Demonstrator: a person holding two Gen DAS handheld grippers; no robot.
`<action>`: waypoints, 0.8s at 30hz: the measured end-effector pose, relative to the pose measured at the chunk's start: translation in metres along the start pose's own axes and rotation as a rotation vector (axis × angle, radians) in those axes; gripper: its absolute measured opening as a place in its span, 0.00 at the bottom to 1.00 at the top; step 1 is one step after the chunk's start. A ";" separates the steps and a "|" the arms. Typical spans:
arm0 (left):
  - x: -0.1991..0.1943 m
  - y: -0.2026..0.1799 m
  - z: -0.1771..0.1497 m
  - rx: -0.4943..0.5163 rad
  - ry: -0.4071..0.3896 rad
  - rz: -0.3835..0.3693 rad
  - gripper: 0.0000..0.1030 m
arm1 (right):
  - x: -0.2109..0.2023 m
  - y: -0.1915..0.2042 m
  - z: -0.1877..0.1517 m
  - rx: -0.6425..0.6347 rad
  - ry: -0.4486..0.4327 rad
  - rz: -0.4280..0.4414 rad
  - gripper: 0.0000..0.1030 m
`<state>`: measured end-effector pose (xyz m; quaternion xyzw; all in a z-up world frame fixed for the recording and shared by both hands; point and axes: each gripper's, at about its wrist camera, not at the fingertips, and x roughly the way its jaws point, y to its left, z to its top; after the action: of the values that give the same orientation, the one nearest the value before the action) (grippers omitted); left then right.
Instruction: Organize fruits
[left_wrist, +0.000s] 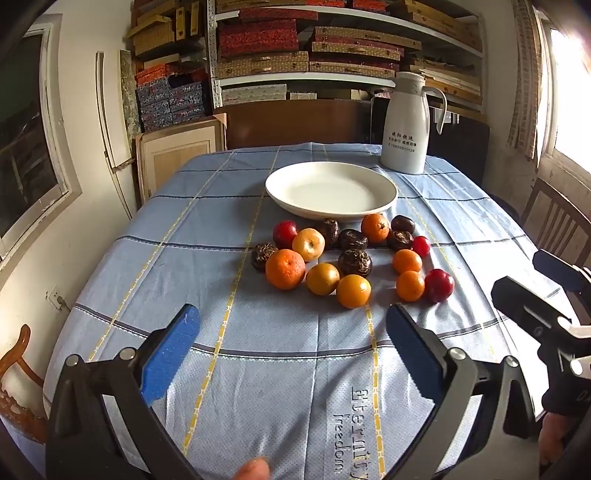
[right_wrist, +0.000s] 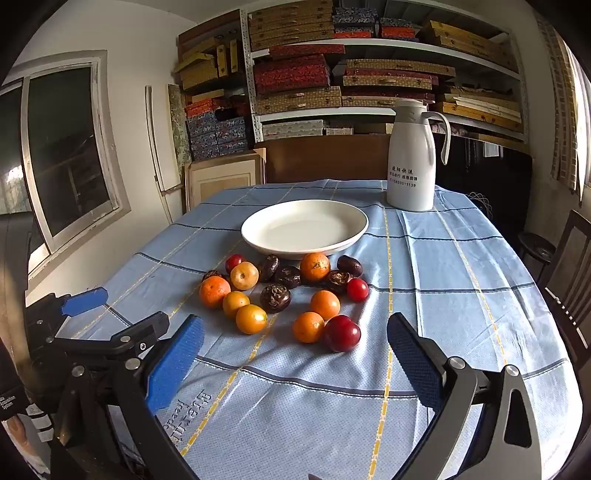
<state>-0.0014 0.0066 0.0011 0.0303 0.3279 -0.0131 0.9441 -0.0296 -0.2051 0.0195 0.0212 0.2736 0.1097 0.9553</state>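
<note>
Both grippers (left_wrist: 293, 350) (right_wrist: 295, 360) agape, hovering before fruits (left_wrist: 352, 290).

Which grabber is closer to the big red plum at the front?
Right. The right gripper hangs open just before the red plum; the left gripper sits farther off, with the plum off toward its right.
</note>
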 end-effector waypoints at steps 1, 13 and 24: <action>0.003 -0.003 0.000 -0.005 0.001 0.010 0.96 | 0.000 0.000 0.000 0.000 0.000 0.000 0.96; 0.006 -0.006 -0.002 0.002 0.012 0.009 0.96 | 0.000 0.002 0.000 -0.005 0.000 -0.001 0.96; 0.008 -0.006 -0.003 0.001 0.022 0.004 0.96 | -0.001 0.002 0.000 -0.006 -0.002 0.000 0.96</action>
<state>0.0028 0.0008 -0.0068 0.0315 0.3384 -0.0111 0.9404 -0.0304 -0.2033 0.0201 0.0186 0.2725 0.1105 0.9556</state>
